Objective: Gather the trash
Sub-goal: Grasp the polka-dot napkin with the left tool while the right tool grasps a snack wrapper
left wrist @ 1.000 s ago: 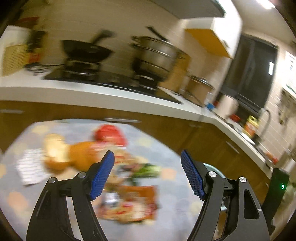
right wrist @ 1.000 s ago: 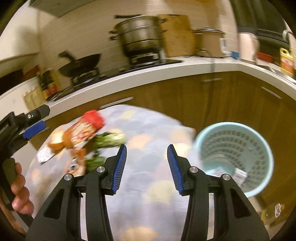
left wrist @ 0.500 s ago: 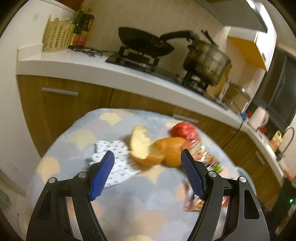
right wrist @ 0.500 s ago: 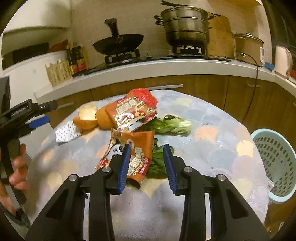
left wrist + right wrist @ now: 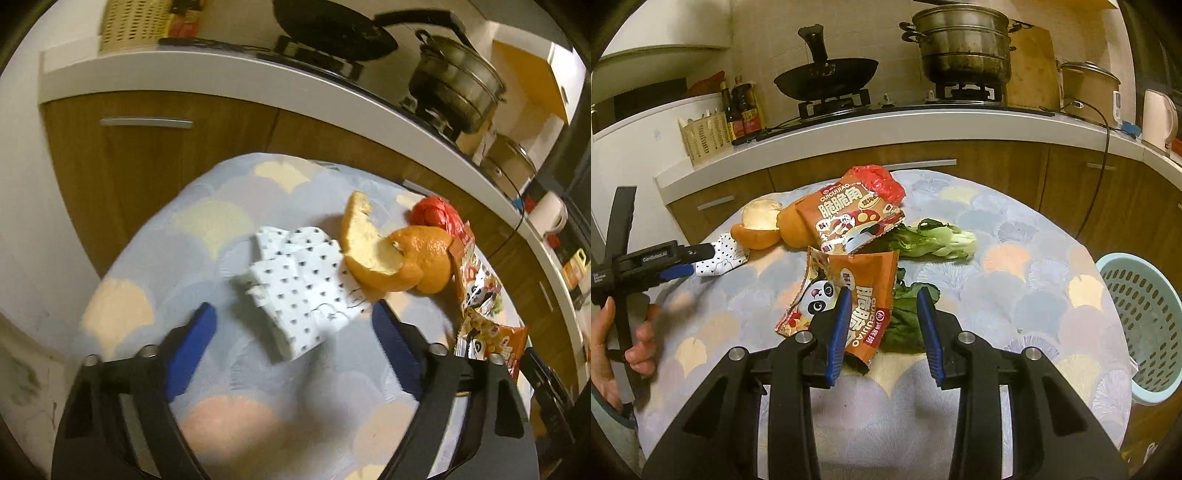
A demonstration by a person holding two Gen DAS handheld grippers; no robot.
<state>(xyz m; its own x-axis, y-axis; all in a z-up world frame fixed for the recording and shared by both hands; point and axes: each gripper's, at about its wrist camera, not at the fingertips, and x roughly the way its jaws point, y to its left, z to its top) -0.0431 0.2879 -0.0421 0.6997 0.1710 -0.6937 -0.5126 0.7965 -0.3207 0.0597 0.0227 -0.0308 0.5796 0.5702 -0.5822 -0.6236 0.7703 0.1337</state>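
Observation:
Trash lies on a round table [image 5: 1015, 266]. A white dotted napkin [image 5: 299, 288] lies just ahead of my open left gripper [image 5: 291, 321], partly between its fingers. Orange peel [image 5: 391, 258] sits beside it, with a red bag [image 5: 436, 218] behind. My right gripper [image 5: 882, 306] is open, its fingers straddling the near orange snack wrapper [image 5: 860, 295] and dark green leaves [image 5: 908, 317]. A second wrapper [image 5: 849, 218], a bok choy stalk [image 5: 938, 240] and the peel [image 5: 764, 229] lie beyond. The left gripper [image 5: 683, 262] also shows in the right wrist view.
A pale blue perforated bin [image 5: 1141, 328] stands on the floor right of the table. Wooden cabinets [image 5: 997, 162] and a white counter [image 5: 923, 125] with a wok [image 5: 827, 77] and steamer pot [image 5: 964, 44] run behind the table.
My left gripper has moved forward and down to the dotted napkin. My right gripper has lowered and advanced over the near snack wrapper and opened a little wider.

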